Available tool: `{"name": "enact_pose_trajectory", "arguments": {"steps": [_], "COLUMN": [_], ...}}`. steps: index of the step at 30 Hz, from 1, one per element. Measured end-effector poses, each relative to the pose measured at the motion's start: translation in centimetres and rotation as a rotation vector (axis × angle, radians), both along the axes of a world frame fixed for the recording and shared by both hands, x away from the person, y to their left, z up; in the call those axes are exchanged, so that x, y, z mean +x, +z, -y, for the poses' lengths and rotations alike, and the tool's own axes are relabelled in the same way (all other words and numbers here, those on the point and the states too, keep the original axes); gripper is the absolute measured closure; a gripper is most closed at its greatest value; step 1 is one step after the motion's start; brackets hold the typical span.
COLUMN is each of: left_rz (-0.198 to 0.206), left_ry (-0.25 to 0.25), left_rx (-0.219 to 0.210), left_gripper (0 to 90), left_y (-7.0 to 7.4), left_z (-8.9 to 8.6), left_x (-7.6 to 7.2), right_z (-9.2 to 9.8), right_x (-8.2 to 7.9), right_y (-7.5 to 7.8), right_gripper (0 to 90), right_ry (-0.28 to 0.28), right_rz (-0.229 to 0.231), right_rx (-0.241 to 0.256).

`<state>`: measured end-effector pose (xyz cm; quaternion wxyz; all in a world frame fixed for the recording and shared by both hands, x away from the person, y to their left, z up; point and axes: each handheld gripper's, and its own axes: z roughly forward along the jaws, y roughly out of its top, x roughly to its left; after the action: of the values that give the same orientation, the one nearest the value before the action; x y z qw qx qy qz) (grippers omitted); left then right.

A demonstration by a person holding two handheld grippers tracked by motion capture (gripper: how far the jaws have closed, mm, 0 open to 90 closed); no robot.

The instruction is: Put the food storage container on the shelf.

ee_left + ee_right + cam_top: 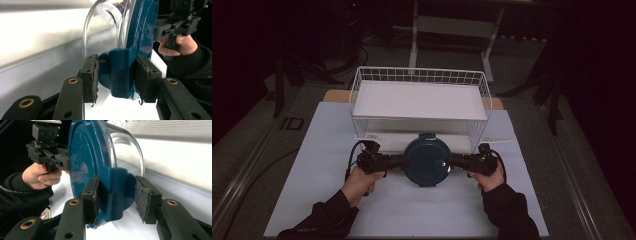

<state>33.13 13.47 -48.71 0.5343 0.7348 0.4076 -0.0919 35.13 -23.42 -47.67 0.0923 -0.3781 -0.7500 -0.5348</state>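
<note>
While both grippers hold the container (427,160) by its side clip tabs, the job looks like a two-handed carry, prob. toward the wire shelf rack (419,102) just behind it. It's a round glass bowl w/ a dark blue lid, sitting at or just above the white table mat (327,150), right in front of the rack's lower opening; can't tell if it's lifted yet.

To do this well: keep both hands level & moving together so the bowl doesn't tilt or twist off a tab. Don't pull the hands apart. The tabs are hinged lid clips, I think, so a hard outward tug could pop one open. Go slow, keep the rim clear of the rack's front wire & upper shelf.

Left gripper (116,75): narrow opening, pads (90,77) pressed on both faces of the blue left tab (119,72), firm-looking clamp.

Right gripper (116,197): inner pad against the right tab (117,195) by the lid edge; outer pad (145,197) seems to sit at or just off the tab, a thin gap may remain, so the grip looks less sure there. Worth squeezing tighter before any lift.
</note>
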Motion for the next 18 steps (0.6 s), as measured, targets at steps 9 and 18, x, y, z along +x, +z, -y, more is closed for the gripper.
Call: {"name": "enact_pose_trajectory", "arguments": {"steps": [9,18], "left_rz": [0.036,0.061], "left_ry": [-0.001,0.043], "left_rx": [0.001,0.025], "left_gripper": [56.7,56.0], "left_y": [-0.9,-1.8], "left_z": [-0.7,-0.7], "left_x": [2.3,4.4], "right_z": [-0.6,-1.2], "right_x": [2.0,3.9], "right_y": [-0.6,-1.4], "right_gripper": [56.7,56.7], "right_ry": [-0.011,-0.044], "right_rz": [0.037,0.066], "right_rx": [-0.001,-0.015]}}
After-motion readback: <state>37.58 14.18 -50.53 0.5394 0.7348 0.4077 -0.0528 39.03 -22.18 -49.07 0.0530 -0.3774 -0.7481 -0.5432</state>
